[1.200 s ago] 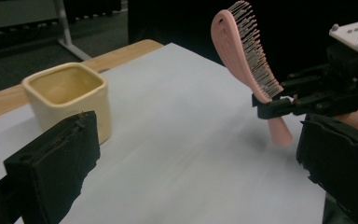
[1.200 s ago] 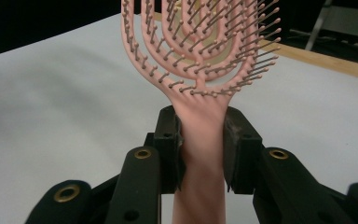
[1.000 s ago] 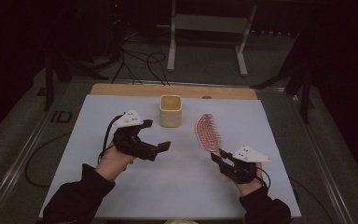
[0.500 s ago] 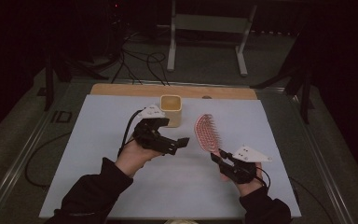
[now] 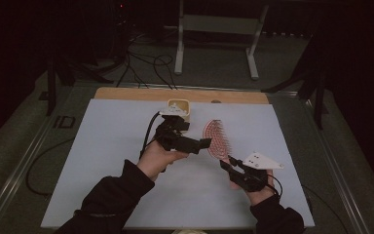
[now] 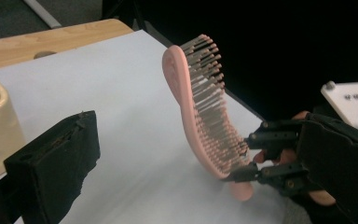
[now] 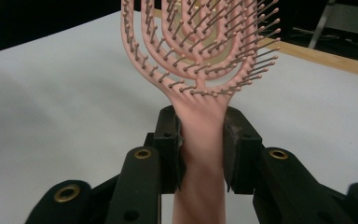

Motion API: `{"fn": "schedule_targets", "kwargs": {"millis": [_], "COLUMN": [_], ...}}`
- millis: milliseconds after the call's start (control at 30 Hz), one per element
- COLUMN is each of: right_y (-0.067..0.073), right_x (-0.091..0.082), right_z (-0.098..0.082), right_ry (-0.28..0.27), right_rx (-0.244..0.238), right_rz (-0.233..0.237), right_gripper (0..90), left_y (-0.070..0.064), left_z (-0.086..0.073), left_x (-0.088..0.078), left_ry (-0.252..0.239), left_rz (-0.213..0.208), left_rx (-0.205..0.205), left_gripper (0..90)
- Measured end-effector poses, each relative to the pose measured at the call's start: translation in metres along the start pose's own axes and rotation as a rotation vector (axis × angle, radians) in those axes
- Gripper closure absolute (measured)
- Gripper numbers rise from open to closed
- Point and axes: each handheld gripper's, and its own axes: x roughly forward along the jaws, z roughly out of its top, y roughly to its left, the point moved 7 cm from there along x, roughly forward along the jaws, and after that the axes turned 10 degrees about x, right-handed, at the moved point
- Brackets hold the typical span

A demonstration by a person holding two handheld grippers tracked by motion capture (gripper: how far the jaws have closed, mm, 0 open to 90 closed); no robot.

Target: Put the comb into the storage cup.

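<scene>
Item 1: pink vented hairbrush (image 5: pixel 216 137), with open loops in the head and grey ball-tipped bristles. It is held by its handle, the head raised off the counter (image 5: pixel 102 161) and slanting up and away from the person, just right of centre. From the left gripper view the bristles (image 6: pixel 213 105) face away from the cup.

Item 2: right hand-held gripper (image 5: pixel 230 164), near the counter's front right. Its jaws are partly closed, and both black pads press the brush handle (image 7: pixel 200 135) from either side just below the head. Grey three-cornered plate on top.

Item 3: left hand-held gripper (image 5: pixel 200 144), at mid-counter, just left of the brush head. One black pad (image 6: pixel 56 163) shows near the lens with nothing against it. The jaws seem to stand apart and empty, though the dim high view leaves the gap hard to judge. A black cable trails from it.

Item 4: cream square cup (image 5: pixel 179 108), upright, at the far middle of the counter, just behind the left hand-held gripper.

Item 5: counter, covered by a pale blue-white sheet; a bare wooden strip (image 5: pixel 126 93) runs along its far edge.
</scene>
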Motion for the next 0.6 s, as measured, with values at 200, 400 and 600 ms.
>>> {"fn": "schedule_targets", "kwargs": {"millis": [200, 400, 600], "right_y": [0.001, 0.001, 0.001], "right_x": [0.000, 0.001, 0.001], "right_z": [0.000, -0.001, -0.001], "right_ry": [0.005, 0.005, 0.006], "right_rx": [-0.005, -0.003, -0.004], "right_rz": [0.001, 0.002, 0.002], "right_gripper": [70.5, 70.5, 70.5], "left_y": [-0.002, 0.000, 0.002], "left_z": [0.005, 0.009, 0.012], "left_x": [0.013, 0.024, 0.030], "left_ry": [0.011, 0.032, 0.030], "left_rz": [-0.024, -0.010, -0.006], "left_rx": [-0.011, -0.040, -0.059], "left_gripper": [0.2, 3.2, 10.8]}}
